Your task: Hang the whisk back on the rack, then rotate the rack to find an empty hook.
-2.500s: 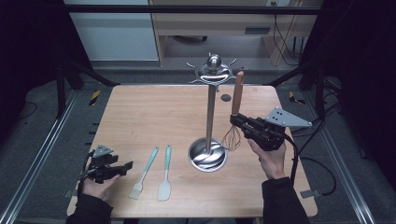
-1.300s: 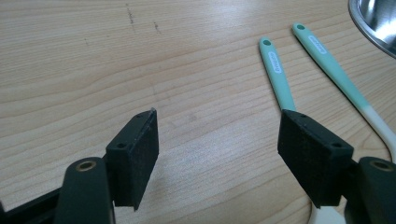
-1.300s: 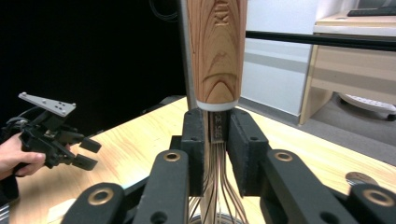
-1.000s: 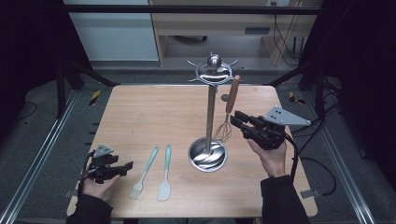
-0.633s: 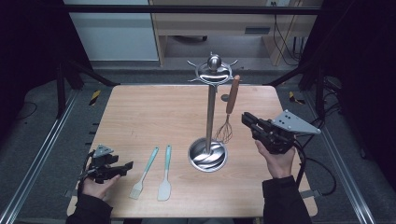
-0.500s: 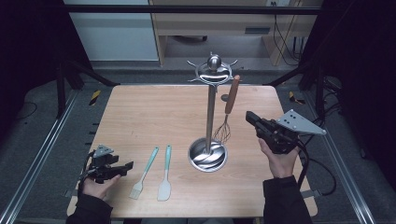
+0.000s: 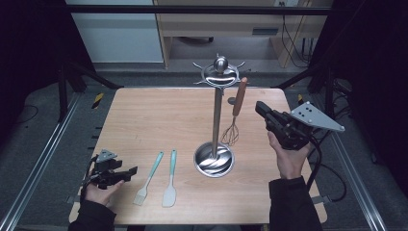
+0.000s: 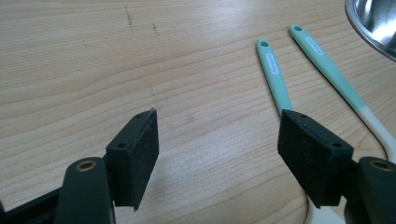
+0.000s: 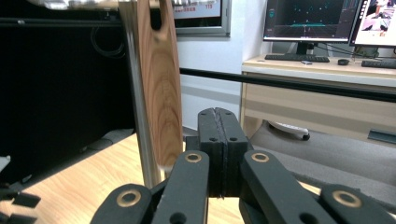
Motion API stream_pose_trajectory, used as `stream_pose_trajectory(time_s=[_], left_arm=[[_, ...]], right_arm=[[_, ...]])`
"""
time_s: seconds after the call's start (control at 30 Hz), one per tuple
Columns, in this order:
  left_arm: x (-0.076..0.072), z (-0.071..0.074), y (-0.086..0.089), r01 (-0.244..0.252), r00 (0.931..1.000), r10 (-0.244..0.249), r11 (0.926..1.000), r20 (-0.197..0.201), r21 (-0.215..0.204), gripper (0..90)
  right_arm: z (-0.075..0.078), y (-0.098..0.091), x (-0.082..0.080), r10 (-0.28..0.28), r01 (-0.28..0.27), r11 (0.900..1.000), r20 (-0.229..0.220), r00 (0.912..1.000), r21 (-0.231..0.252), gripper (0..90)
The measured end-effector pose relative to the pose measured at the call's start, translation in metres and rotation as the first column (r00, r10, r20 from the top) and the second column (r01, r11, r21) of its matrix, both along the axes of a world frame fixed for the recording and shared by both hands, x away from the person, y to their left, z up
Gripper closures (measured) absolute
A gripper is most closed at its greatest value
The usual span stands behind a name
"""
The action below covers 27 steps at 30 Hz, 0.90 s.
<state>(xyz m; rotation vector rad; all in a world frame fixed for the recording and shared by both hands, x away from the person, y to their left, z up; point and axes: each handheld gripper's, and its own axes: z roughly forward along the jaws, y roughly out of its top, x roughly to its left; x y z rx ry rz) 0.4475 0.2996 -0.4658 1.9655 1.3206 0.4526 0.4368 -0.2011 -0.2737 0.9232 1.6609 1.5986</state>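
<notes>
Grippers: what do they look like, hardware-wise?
Both are black, two-jawed, hand-held. The right gripper carries a grey three-cornered plate with small holes and trails a black cable; its links have brass-coloured rivets. The left gripper has square black foam-like pads. Both sleeves are dark.

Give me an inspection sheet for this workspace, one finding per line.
Surface: wooden table, light grain, a few faint marks in the left gripper view.
Job's things: whisk with a wooden handle hangs from the steel utensil stand; a teal-handled brush and a teal-handled spatula lie side by side on the table left of the stand's base.
Clutter: a small brown disc behind the stand; too small to identify.
Grippers: left gripper open, low at the table's near left corner; right gripper shut on nothing, raised beside the whisk and apart from it.
Cables: black cable trails from the right gripper.
Surroundings: desk with monitors behind; dark floor, metal rails.
</notes>
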Motion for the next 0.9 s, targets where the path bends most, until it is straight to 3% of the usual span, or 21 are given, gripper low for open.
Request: stream_pose_trajectory(time_s=[0.9], left_arm=[[0.000, -0.001, 0.000, -0.006, 1.0000, 0.007, 0.9999, -0.002, 0.014, 29.4]], right_arm=[[0.048, 0.012, 0.012, -0.032, 0.032, 0.9995, 0.033, 0.9989, -0.006, 90.0]])
